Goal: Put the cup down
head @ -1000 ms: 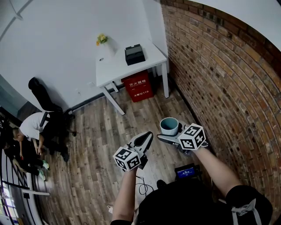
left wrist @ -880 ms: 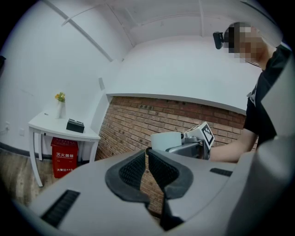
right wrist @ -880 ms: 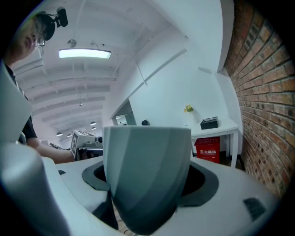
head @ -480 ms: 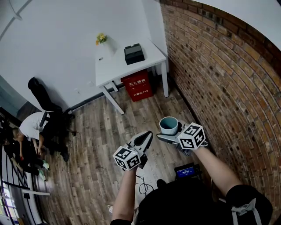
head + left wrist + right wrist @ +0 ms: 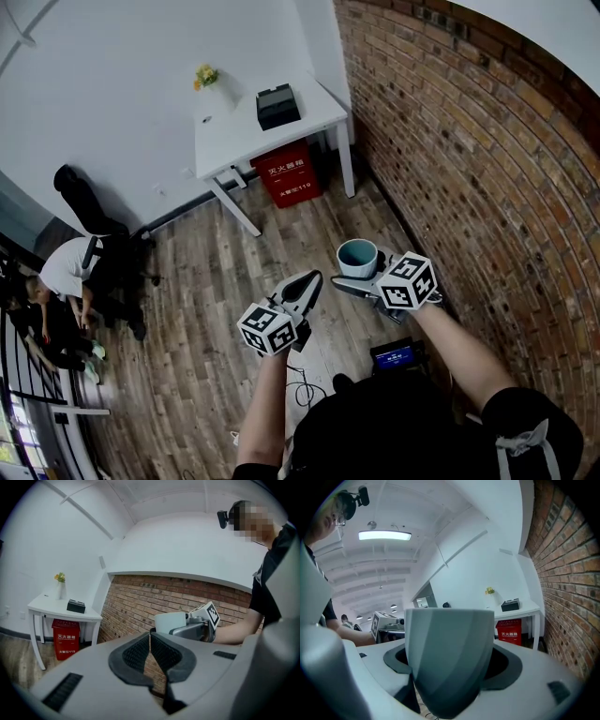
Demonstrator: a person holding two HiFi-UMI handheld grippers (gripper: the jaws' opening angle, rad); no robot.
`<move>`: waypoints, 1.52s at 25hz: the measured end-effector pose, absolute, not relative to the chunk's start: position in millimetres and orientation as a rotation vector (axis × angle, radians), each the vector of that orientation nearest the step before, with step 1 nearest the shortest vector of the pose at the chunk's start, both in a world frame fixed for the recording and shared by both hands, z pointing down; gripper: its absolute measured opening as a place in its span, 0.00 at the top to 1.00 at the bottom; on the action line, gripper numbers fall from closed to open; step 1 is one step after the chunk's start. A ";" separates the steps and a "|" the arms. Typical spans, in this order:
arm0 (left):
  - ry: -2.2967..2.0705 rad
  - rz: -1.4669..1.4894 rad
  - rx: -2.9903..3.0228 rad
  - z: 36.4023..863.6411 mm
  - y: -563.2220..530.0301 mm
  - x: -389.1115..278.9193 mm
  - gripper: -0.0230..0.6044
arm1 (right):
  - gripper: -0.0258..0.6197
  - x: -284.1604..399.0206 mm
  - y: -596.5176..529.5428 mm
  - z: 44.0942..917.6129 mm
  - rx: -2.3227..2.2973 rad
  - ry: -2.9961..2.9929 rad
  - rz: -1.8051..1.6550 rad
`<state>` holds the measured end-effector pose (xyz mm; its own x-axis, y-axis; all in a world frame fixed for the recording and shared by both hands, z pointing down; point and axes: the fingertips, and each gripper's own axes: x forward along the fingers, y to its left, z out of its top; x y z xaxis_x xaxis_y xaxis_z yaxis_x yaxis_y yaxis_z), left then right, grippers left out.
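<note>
A teal-grey cup (image 5: 357, 257) (image 5: 449, 660) (image 5: 170, 622) stands upright between the jaws of my right gripper (image 5: 361, 272) (image 5: 450, 665), which is shut on it in mid-air above the wooden floor. To its left my left gripper (image 5: 302, 292) (image 5: 150, 641) hangs at about the same height with its dark pads touching and nothing between them. The white table (image 5: 309, 117) (image 5: 54, 612) (image 5: 520, 610) stands farther off against the white wall, next to the brick wall.
On the table are a black box (image 5: 277, 105), a vase with yellow flowers (image 5: 208, 86) and a small object. A red box (image 5: 290, 172) sits under it. The brick wall (image 5: 469, 169) runs along the right. A person (image 5: 66, 272) crouches by a chair at left. A device with a lit screen (image 5: 394, 355) and cables lie on the floor.
Both grippers and the cup have kept their pose to each other. The view has shifted slightly, so the table sits a little higher and farther left in the frame.
</note>
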<state>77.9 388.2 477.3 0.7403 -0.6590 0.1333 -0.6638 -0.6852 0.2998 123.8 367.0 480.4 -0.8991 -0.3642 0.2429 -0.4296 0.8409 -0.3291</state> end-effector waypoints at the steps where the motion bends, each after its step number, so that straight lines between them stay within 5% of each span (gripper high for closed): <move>1: -1.030 0.040 2.615 478.6 385.9 80.4 0.93 | 0.37 126.6 364.1 480.5 0.622 -2.849 0.570; 20: -1.110 0.059 2.555 507.2 310.8 90.8 0.93 | 0.36 160.9 286.1 515.6 0.609 -2.832 0.681; 38: -1.000 0.062 2.613 507.3 47.7 -42.9 0.93 | 0.36 36.2 20.7 506.7 0.758 -2.820 0.715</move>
